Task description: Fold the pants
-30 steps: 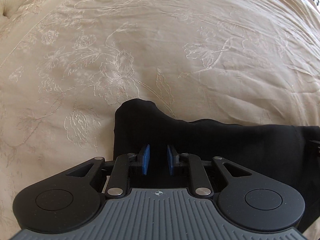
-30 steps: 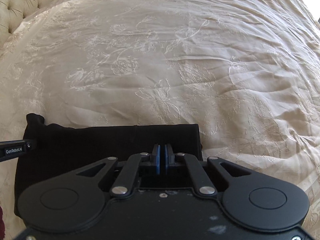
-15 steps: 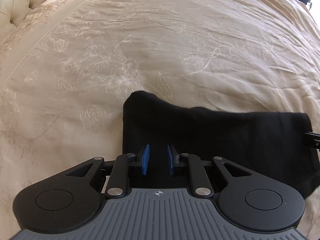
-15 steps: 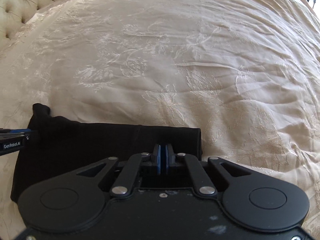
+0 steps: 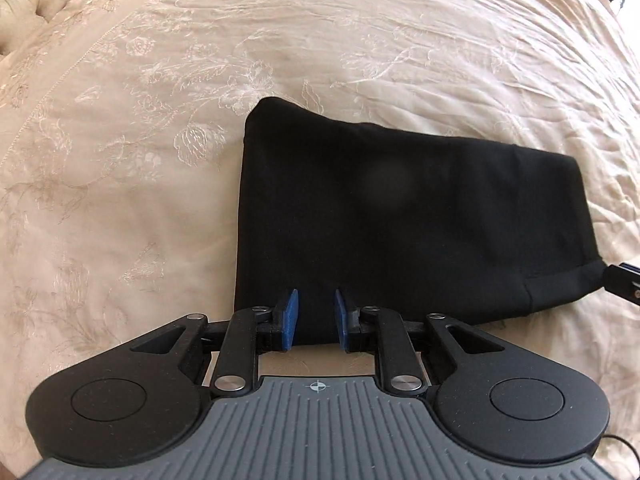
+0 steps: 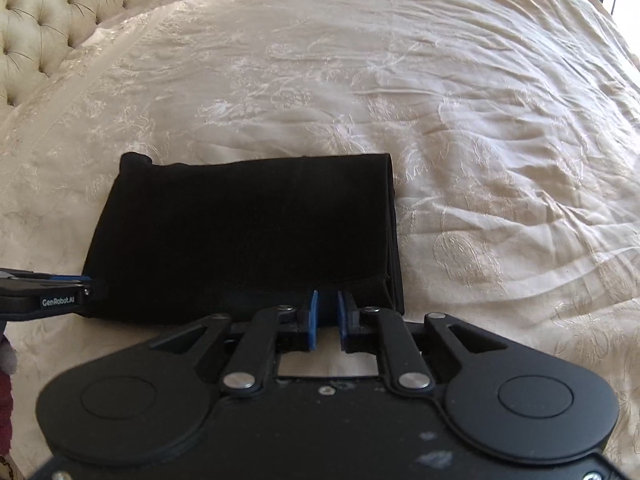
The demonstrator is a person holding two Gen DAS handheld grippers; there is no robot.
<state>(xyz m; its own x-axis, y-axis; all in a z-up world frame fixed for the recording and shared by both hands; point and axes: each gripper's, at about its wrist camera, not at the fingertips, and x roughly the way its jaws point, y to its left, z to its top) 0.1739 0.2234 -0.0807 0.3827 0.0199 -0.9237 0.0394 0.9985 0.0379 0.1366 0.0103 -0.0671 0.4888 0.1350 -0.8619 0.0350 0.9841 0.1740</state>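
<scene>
The right gripper [image 6: 326, 320], clamped tight on the near hem a second ago, is now opening its fingers [image 6: 311, 320] and letting the cloth go; no fabric sits between them. The left gripper [image 5: 316, 320] has kept its fingers slightly apart, empty, and both have pulled back. The pants [image 6: 248, 232] lie as a flat black rectangle on the bed [image 6: 480, 120], at twelve o'clock from each gripper, so the fold looks finished
</scene>
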